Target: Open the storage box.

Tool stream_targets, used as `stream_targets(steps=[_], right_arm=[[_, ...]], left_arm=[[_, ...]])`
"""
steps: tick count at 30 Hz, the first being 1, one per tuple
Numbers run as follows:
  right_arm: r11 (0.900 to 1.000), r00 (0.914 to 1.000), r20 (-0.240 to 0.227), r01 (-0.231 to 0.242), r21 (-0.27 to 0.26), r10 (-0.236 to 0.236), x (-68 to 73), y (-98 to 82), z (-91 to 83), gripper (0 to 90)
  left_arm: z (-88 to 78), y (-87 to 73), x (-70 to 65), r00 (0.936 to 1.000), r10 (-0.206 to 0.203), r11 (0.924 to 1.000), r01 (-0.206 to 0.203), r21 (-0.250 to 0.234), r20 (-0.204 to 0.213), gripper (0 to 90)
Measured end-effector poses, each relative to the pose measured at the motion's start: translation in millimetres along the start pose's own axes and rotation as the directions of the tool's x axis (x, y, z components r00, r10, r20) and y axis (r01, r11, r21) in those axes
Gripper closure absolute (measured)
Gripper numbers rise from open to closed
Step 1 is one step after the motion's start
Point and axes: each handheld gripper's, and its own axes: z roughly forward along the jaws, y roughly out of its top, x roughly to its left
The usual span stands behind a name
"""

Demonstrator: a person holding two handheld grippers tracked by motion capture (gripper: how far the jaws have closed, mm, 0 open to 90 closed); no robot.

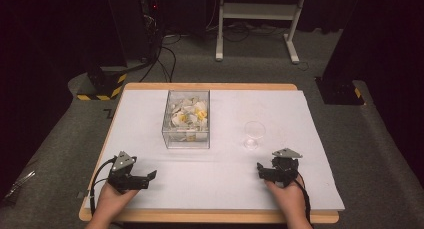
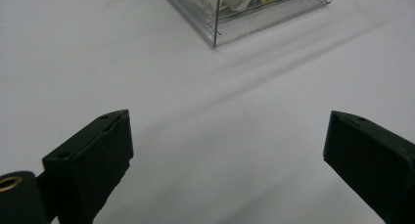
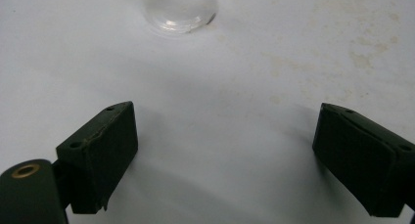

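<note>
A clear plastic box (image 1: 186, 120) holding white and yellow crumpled pieces stands on the white table mat (image 1: 150, 114), left of centre. Its near corner (image 2: 215, 35) appears at the top of the left gripper view. A clear stemmed glass (image 1: 253, 134) stands upright right of the box; its round foot (image 3: 179, 11) lies ahead of the right gripper's jaws. My left gripper (image 1: 145, 178) rests near the front left, open, nothing between its jaws (image 2: 227, 150). My right gripper (image 1: 264, 170) sits at the front right, just short of the glass, open and empty (image 3: 225, 145).
The mat covers a wooden table (image 1: 210, 218) whose edge runs along the front. Faint stains (image 3: 362, 57) mark the mat right of the glass. Beyond the table are a white frame's legs (image 1: 257, 19), cables (image 1: 165, 54) and a black-and-yellow striped base (image 1: 102, 86) on grey carpet.
</note>
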Motion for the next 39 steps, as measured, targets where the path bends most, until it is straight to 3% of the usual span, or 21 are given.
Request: stream_targets(steps=[9, 12, 19, 24, 39], right_arm=[[1.0, 1.0, 0.0, 0.0, 0.001, 0.0, 0.1, 0.1, 0.1, 9.4], [1.0, 1.0, 0.0, -0.001, 0.001, 0.001, 0.2, 0.0, 0.0, 9.4], [1.0, 1.0, 0.0, -0.001, 0.001, 0.001, 0.2, 0.0, 0.0, 9.4], [1.0, 1.0, 0.0, 0.0, 0.001, 0.0, 0.1, 0.0, 0.0, 9.4], [1.0, 1.0, 0.001, 0.002, 0.0, -0.002, 0.2, 0.0, -0.2, 9.5]], left_arm=[[3.1, 3.8, -6.4, 0.9998, -0.003, 1.0, 0.003, -0.009, 0.021, 2.7], [6.4, 6.5, -10.3, 0.9997, 0.017, 0.9999, -0.017, 0.002, 0.019, 1.4], [7.1, 9.3, -14.8, 0.9987, 0.021, 0.9997, -0.022, 0.006, 0.046, 0.5], [6.9, 13.9, -18.0, 0.9982, 0.049, 0.9987, -0.049, 0.015, 0.035, 0.5], [8.8, 37.7, -34.6, 0.9953, 0.077, 0.9968, -0.076, -0.027, 0.058, 0.5]])
